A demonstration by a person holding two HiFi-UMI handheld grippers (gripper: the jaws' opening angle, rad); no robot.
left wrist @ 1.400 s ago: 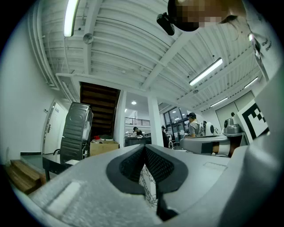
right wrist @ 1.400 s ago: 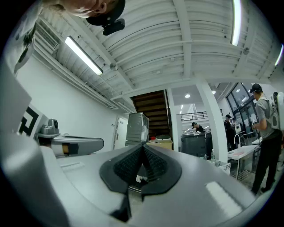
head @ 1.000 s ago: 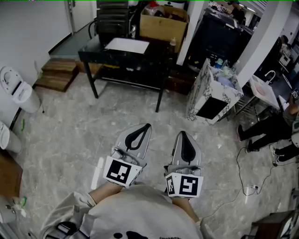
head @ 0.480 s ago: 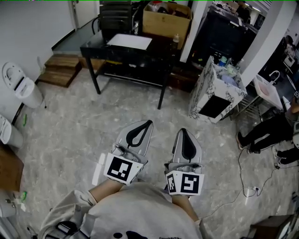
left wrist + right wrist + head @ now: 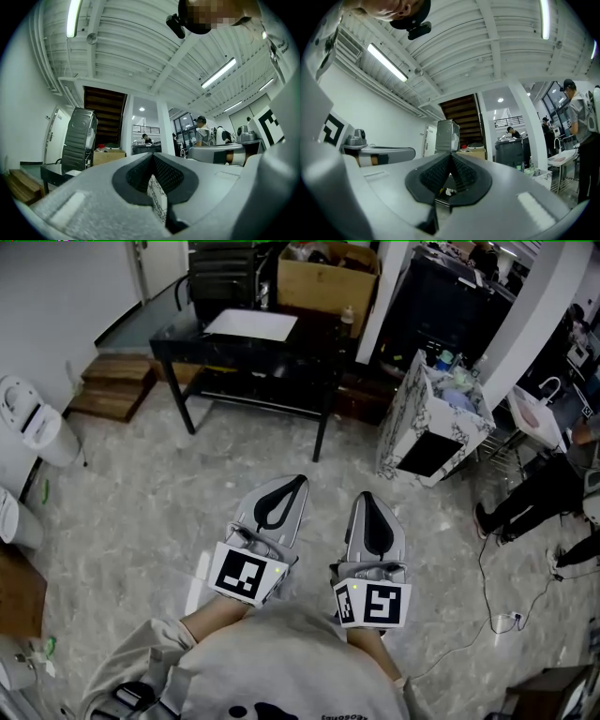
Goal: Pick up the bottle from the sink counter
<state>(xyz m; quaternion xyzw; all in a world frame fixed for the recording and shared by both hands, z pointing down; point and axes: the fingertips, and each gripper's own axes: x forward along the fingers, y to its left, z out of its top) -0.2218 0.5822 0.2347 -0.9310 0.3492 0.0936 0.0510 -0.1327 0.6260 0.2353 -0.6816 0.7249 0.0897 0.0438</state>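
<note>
Both grippers are empty, jaws pressed together: the left gripper [image 5: 298,481] and the right gripper [image 5: 366,496] hang side by side over the floor. Nothing of the pickup looks done; approach, opening and grasp all remain. The likely bottle [image 5: 530,162] stands upright on the marbled bench [image 5: 403,432] beside the sink [image 5: 532,414], well apart from both. Only the right gripper view shows it plainly; the head view shows the way there.
</note>
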